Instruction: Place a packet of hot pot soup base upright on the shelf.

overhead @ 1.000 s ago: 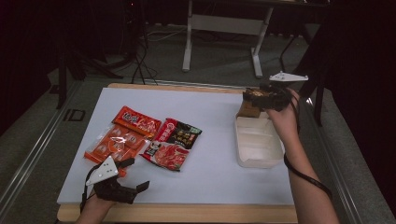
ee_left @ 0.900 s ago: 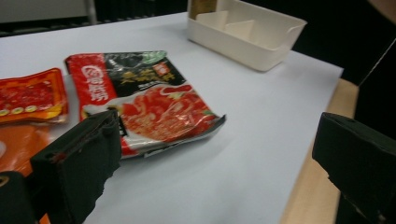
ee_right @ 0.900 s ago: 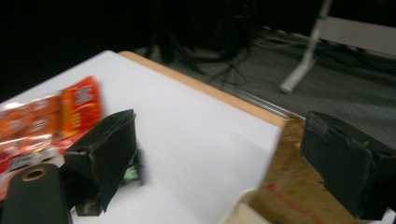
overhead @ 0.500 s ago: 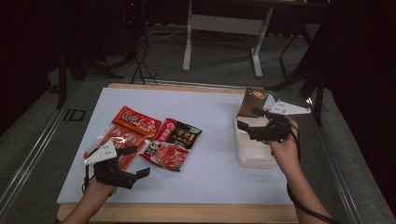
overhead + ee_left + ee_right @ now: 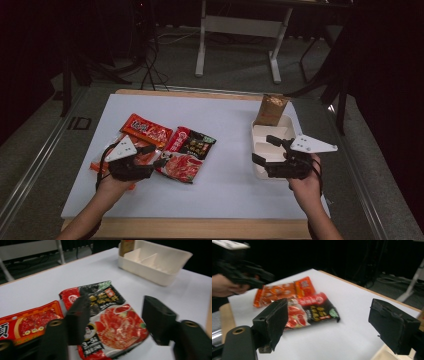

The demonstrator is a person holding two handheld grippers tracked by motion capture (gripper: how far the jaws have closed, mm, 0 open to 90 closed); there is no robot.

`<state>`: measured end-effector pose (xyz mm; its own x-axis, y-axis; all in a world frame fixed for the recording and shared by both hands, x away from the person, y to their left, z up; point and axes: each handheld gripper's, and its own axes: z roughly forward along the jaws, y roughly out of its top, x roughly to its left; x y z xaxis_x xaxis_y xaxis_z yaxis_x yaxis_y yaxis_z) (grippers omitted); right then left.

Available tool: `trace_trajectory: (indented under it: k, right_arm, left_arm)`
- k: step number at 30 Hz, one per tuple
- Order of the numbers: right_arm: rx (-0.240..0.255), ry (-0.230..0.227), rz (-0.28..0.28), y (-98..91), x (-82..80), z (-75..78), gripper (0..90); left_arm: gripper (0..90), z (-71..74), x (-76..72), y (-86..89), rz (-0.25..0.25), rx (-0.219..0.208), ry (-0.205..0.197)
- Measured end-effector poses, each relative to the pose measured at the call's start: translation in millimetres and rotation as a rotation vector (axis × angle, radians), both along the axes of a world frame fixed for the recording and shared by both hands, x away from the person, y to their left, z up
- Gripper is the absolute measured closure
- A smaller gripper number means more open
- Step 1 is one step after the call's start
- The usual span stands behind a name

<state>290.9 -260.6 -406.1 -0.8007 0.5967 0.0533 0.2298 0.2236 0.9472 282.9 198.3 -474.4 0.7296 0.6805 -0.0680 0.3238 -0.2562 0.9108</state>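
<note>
A red and black food packet (image 5: 190, 152) (image 5: 112, 320) (image 5: 312, 308) lies flat on the white table beside two orange packets (image 5: 147, 131) (image 5: 284, 291). My left gripper (image 5: 156, 156) (image 5: 117, 322) hovers at the packet's left edge. Its jaws have just been closing and stand half apart. The packet lies under them, and the pads are not pressing on it. My right gripper (image 5: 262, 148) (image 5: 332, 325) hangs wide open over the near part of a white compartment box (image 5: 260, 172) (image 5: 160, 277), holding nothing. A brown packet (image 5: 271, 110) (image 5: 126, 246) stands upright at the box's far end.
The white table top (image 5: 230, 190) has bare room between the packets and the box, with a wooden edge at the front. A third orange packet (image 5: 97, 165) lies partly under my left hand. A white stand (image 5: 240, 30) rises on the floor beyond the table.
My left gripper has moved from the table's front edge up to the packets, its jaws narrower. My right gripper has drawn back from the brown packet toward the near end of the box.
</note>
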Motion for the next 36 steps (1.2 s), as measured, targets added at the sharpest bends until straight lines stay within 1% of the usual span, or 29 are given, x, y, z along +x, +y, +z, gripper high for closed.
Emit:
trace_trajectory:
  k: [1,2,3,5,6,7,8,9,12,13,15,16,17,18,20,21,22,24,25,29,31,33,34,35,36]
  right_arm:
    - [0.010,0.001,0.014,0.6,-3.0,-0.1,16.1]
    - [0.011,-0.003,0.024,1.5,-5.7,-0.2,16.1]
    - [0.009,-0.010,0.028,2.5,-8.7,-0.5,16.3]
    - [0.024,-0.016,0.051,4.1,-14.1,-1.1,16.4]
    - [0.020,-0.018,0.055,5.1,-16.4,-1.4,16.3]
    - [0.019,-0.020,0.059,5.9,-18.4,-1.6,16.4]
    - [0.028,-0.018,0.065,6.3,-20.1,-2.1,16.3]
    - [0.034,-0.013,0.074,7.3,-22.8,-3.5,16.3]
    - [0.029,-0.015,0.080,8.5,-26.3,-6.7,16.3]
    - [0.029,-0.015,0.080,8.5,-26.3,-6.7,16.3]
    - [0.031,-0.008,0.089,9.0,-27.7,-9.4,16.3]
    - [0.031,-0.008,0.089,9.0,-27.7,-9.4,16.3]
    - [0.027,-0.007,0.086,9.2,-27.7,-10.6,16.3]
    - [0.029,-0.006,0.086,9.1,-27.5,-11.2,16.3]
    - [0.038,0.002,0.090,8.9,-26.7,-12.7,16.3]
    - [0.037,0.006,0.091,8.8,-26.6,-13.1,16.3]
    - [0.037,0.006,0.091,8.8,-26.6,-13.1,16.3]
    - [0.034,0.006,0.095,8.5,-26.6,-13.7,16.3]
    - [0.035,0.006,0.095,8.1,-26.8,-13.6,16.3]
    - [0.038,0.002,0.092,7.1,-26.8,-13.8,16.4]
    - [0.039,-0.003,0.094,6.5,-27.4,-13.7,16.4]
    - [0.037,-0.007,0.099,6.7,-28.2,-13.5,16.3]
    - [0.037,-0.007,0.099,6.7,-28.2,-13.5,16.3]
    - [0.037,-0.007,0.099,6.7,-28.2,-13.5,16.3]
    - [0.038,-0.006,0.101,6.5,-28.4,-13.4,16.4]
  left_arm:
    - [46.7,-0.9,3.1,-0.8,0.012,0.003,0.013]
    - [50.4,-1.9,5.7,-1.3,0.022,0.014,0.013]
    - [53.9,-2.8,7.7,-2.7,0.042,0.033,0.010]
    - [62.3,-4.9,12.5,-5.0,0.056,0.072,0.023]
    - [68.8,-6.4,15.7,-6.5,0.074,0.105,0.035]
    - [72.8,-8.3,18.9,-7.1,0.078,0.121,0.050]
    - [77.2,-10.4,21.9,-6.6,0.082,0.123,0.061]
    - [83.0,-12.6,25.1,-6.5,0.099,0.141,0.074]
    - [89.2,-19.5,33.8,-6.3,0.130,0.186,0.100]
    - [89.2,-21.6,36.9,-6.3,0.130,0.192,0.113]
    - [89.6,-26.0,42.4,-7.6,0.143,0.234,0.116]
    - [89.6,-28.1,45.5,-8.3,0.141,0.246,0.126]
    - [89.7,-32.5,51.8,-9.8,0.151,0.271,0.143]
    - [89.7,-32.5,51.8,-9.8,0.151,0.271,0.143]
    - [89.8,-36.3,58.7,-11.2,0.148,0.272,0.168]
    - [89.7,-37.9,62.1,-12.3,0.152,0.283,0.182]
    - [89.7,-39.7,65.4,-13.5,0.145,0.292,0.196]
    - [89.7,-43.4,70.5,-16.2,0.155,0.333,0.215]
    - [89.8,-45.1,72.8,-17.2,0.149,0.339,0.226]
    - [89.7,-50.4,77.7,-22.9,0.156,0.390,0.229]
    - [89.7,-53.2,79.4,-26.6,0.182,0.439,0.220]
    - [89.7,-55.2,81.7,-27.9,0.164,0.433,0.240]
    - [89.7,-56.1,82.3,-29.2,0.162,0.442,0.244]
    - [89.7,-56.1,82.3,-29.2,0.162,0.442,0.244]
    - [89.7,-57.3,84.6,-28.5,0.157,0.438,0.264]
